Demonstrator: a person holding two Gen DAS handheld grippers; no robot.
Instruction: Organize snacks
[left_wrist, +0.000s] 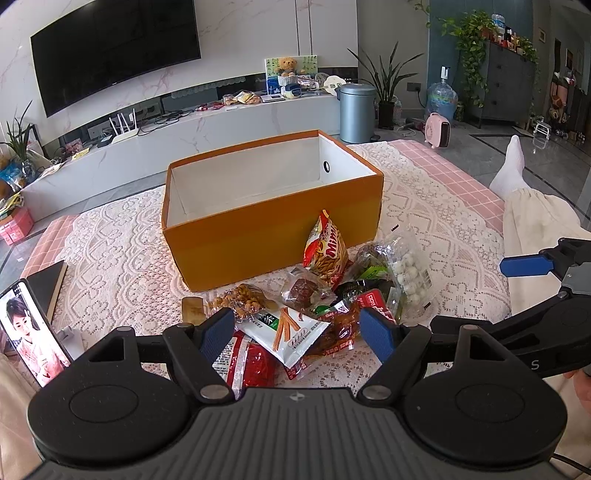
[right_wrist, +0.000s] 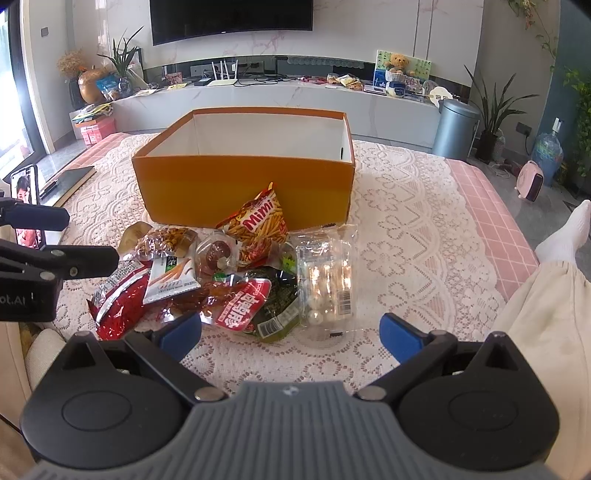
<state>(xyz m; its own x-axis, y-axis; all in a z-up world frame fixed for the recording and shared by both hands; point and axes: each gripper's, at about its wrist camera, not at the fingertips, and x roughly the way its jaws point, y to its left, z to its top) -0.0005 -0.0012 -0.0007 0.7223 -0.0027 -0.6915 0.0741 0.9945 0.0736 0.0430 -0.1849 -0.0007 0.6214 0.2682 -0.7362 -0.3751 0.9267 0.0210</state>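
Roughly ten snack packets (right_wrist: 236, 280), one box (right_wrist: 243, 184).

We see a dark television (right_wrist: 231, 16) on marble wall, a long white console (right_wrist: 280, 98), grey floor, potted plants (left_wrist: 386, 83).

The right gripper (right_wrist: 290, 338) hung with jaws spread wide and empty above the lace cloth (right_wrist: 406, 236), just short of the snack pile (right_wrist: 229, 273) fronting the orange box (right_wrist: 243, 184).
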